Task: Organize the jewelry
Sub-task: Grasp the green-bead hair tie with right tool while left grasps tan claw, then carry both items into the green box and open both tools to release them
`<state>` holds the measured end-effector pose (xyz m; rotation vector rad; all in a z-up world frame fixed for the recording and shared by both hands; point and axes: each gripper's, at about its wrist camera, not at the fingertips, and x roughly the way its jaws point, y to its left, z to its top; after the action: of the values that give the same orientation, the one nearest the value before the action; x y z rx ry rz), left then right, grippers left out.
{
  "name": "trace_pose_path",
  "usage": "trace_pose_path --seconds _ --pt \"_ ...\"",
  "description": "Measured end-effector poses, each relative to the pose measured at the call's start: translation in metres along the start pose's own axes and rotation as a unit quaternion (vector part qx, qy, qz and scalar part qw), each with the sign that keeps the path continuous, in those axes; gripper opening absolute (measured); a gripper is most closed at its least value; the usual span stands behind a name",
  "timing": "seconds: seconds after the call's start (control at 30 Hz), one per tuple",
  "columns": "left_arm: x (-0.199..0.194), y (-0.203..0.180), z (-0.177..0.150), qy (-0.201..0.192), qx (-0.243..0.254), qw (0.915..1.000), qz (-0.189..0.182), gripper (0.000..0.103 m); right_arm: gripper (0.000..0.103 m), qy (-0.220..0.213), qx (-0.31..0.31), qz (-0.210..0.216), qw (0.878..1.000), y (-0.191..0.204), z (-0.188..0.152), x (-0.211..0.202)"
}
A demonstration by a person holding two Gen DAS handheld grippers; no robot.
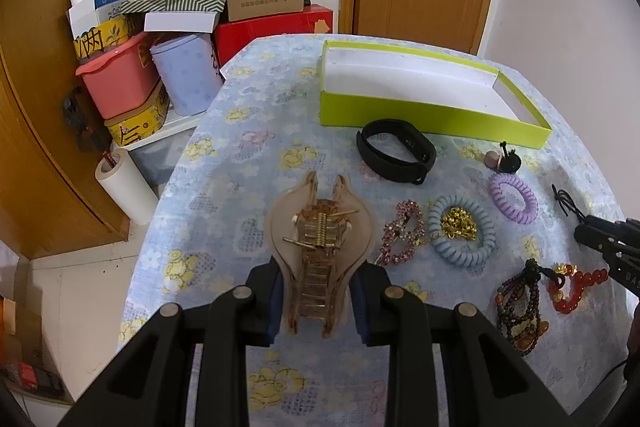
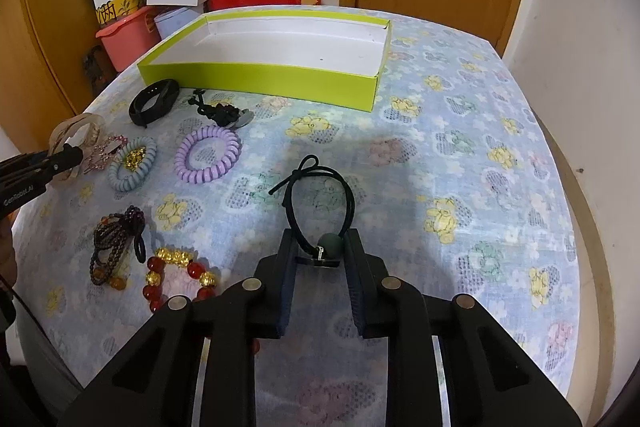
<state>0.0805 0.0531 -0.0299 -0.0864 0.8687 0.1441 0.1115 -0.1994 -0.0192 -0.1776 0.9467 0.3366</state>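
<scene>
Left gripper pinches the hair claw, right gripper clamps the hair tie at its bead (thin cord ahead could slip free when lifted).

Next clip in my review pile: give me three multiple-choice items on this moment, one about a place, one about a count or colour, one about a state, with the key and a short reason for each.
1. Where does the gold chain lie?
A. Inside the light blue spiral hair tie
B. In the green box
C. On the black wristband

2. How many spiral hair ties lie on the flowered tablecloth?
A. One
B. Two
C. Four

3. What is in the green box?
A. A bead bracelet
B. A hair clip
C. Nothing

Key:
1 A, the chain sits within the blue coil's ring.
2 B, the light blue one and the purple spiral hair tie.
3 C, its white floor shows bare in both wrist views.
</scene>
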Motion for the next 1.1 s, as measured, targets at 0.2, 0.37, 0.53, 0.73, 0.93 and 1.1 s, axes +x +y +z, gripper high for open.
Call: trace_pose_path --seconds 0.2,0.37,0.53,0.73,0.93,1.1 --pt "-0.018 0.007 0.001 -0.019 -0.011 0.9997 -0.010 0.029 0.022 -0.011 0.004 0.007 1.000 0.000 -0.005 -0.015" --pt "-0.038 0.006 0.001 -0.030 -0.013 0.9992 -0.023 0.029 0.021 -0.021 0.001 0.011 1.000 0.003 -0.007 -0.028" --pt "-0.052 0.001 0.004 -0.036 -0.010 0.9984 -0.042 0.029 0.021 -0.033 0.004 0.020 0.999 0.005 -0.005 -0.041" --pt "-0.055 -0.008 0.017 -0.039 -0.007 0.9974 -0.060 0.029 0.021 -0.050 0.004 0.034 0.998 0.005 0.007 -0.052" --pt "-0.049 -0.022 0.043 -0.046 0.010 0.9963 -0.072 0.029 0.022 -0.072 0.000 0.039 0.997 0.001 0.037 -0.056" --pt "-0.034 -0.035 0.075 -0.051 0.026 0.9956 -0.074 0.029 0.022 -0.080 -0.004 0.043 0.996 -0.004 0.067 -0.044"
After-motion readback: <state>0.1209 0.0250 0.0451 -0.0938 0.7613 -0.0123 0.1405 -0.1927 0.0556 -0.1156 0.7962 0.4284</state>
